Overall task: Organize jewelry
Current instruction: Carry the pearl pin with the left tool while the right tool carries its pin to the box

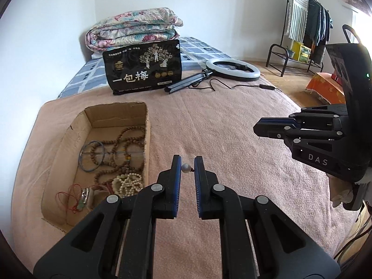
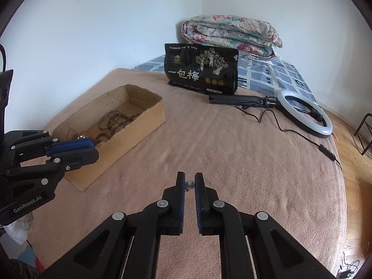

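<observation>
My left gripper (image 1: 187, 168) is shut on a small pale bead (image 1: 185, 168) with a reddish knot, held above the pink blanket just right of the cardboard box (image 1: 93, 116). The box holds brown bead strands (image 1: 130, 144), a white bead bracelet (image 1: 129, 182), a blue bangle (image 1: 91, 155) and a red-cord pendant (image 1: 84, 197). My right gripper (image 2: 189, 184) is shut on a small grey bead (image 2: 189, 184) above the blanket, right of the box (image 2: 130, 121). Each gripper shows in the other's view: the right one (image 1: 262, 129), the left one (image 2: 93, 148).
A black snack bag (image 1: 144, 67) stands behind the box. A ring light (image 1: 232, 68) on a folded tripod lies on the bed with its cable. A folded floral quilt (image 1: 132, 32) sits at the far end. A clothes rack (image 1: 307, 23) stands on the floor right.
</observation>
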Available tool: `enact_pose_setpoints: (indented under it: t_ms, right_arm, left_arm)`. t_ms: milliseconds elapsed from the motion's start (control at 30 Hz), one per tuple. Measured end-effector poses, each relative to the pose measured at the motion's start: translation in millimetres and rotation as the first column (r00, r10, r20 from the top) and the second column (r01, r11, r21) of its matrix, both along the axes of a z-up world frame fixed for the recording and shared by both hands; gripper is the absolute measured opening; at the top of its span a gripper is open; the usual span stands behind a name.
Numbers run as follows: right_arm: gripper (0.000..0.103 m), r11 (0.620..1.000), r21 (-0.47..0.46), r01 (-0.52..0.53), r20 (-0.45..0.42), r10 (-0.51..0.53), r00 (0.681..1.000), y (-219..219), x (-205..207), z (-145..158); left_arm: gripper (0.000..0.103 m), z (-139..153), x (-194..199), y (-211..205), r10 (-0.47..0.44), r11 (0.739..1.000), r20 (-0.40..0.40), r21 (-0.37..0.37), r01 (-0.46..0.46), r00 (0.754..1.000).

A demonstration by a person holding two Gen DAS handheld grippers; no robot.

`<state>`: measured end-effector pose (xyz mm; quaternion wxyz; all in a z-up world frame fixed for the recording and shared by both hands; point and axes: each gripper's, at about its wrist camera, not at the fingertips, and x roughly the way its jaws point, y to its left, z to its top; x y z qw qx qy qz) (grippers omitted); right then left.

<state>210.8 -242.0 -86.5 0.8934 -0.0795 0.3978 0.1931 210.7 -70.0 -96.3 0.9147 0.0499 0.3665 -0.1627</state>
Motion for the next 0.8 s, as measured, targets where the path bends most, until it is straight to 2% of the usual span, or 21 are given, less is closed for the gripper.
enact_pose_setpoints:
  t_ms: [500,800]
  right_arm:
    - [0.006,0.988,0.059,-0.140,0.034,0.138,0.990,85,16,23]
    - [0.006,0.979,0.110,-0.171,0.012,0.171,0.985,127,41,20]
  left_arm:
    - [0.010,14,1,78,0.153,0.988,0.050,0.012,-0.154,0.987]
    - [0.010,1,8,102,0.186,0.983,0.019,0.008,-0.186,0.982]
